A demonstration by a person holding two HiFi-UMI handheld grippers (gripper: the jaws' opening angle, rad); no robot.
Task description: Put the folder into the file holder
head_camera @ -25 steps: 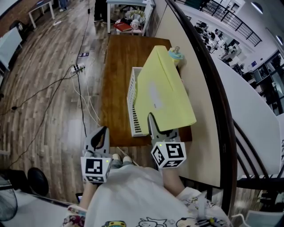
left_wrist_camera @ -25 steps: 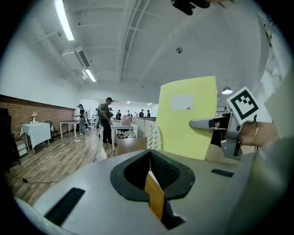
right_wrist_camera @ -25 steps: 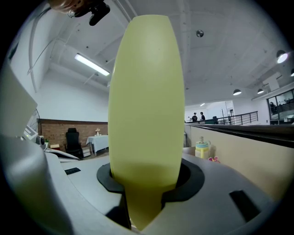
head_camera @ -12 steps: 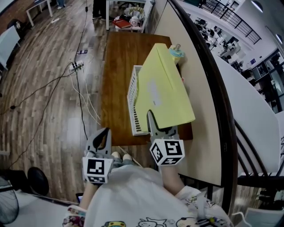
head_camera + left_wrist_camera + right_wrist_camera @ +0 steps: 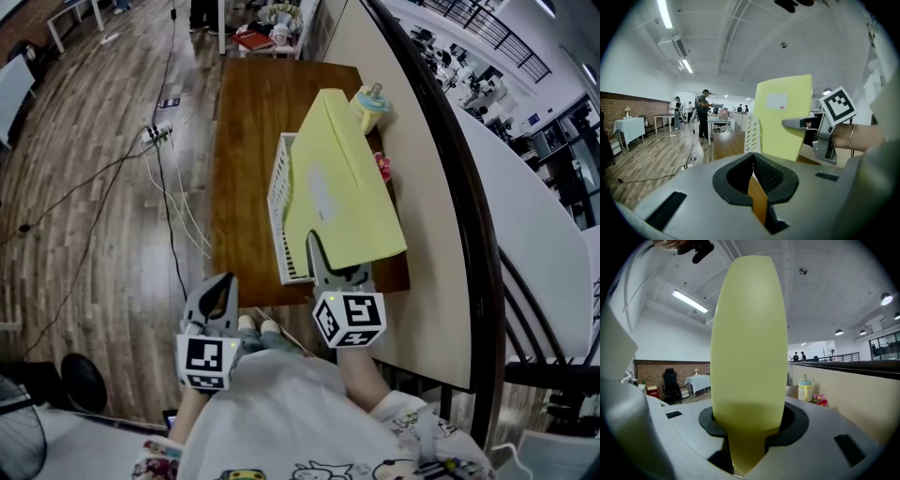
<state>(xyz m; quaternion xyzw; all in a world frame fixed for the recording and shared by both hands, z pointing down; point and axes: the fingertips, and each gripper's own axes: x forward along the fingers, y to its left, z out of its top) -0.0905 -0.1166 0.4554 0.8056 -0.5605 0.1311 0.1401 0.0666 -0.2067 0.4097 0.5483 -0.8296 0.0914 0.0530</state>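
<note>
— Compared with one second before, the right gripper and the folder had shifted a little toward the left. More of the bottle showed past the folder's far end, and a pink flower had come into sight at its right edge. Did you see the same?

— Yes. The left gripper had hardly changed its place. It hung over the floor, near the table's front edge and well apart from the folder.

— How were its jaws?

— Pressed together at the tips, with nothing between them.

— And the right one?

— It was pinching the folder by its near edge. In the right gripper view the yellow sheet rose straight up from between the pads and filled the middle of the picture.

— Where was the folder, then?

— It was slanting above the holder, which stood on the table. Its long left edge ran along the holder's open top, and its right side hung out over the table.

— Was the lower edge already inside?

— That I could not tell. In the left gripper view the folder stood nearly upright just beside the holder's slotted white wall, but the bottom edge was hidden.
</note>
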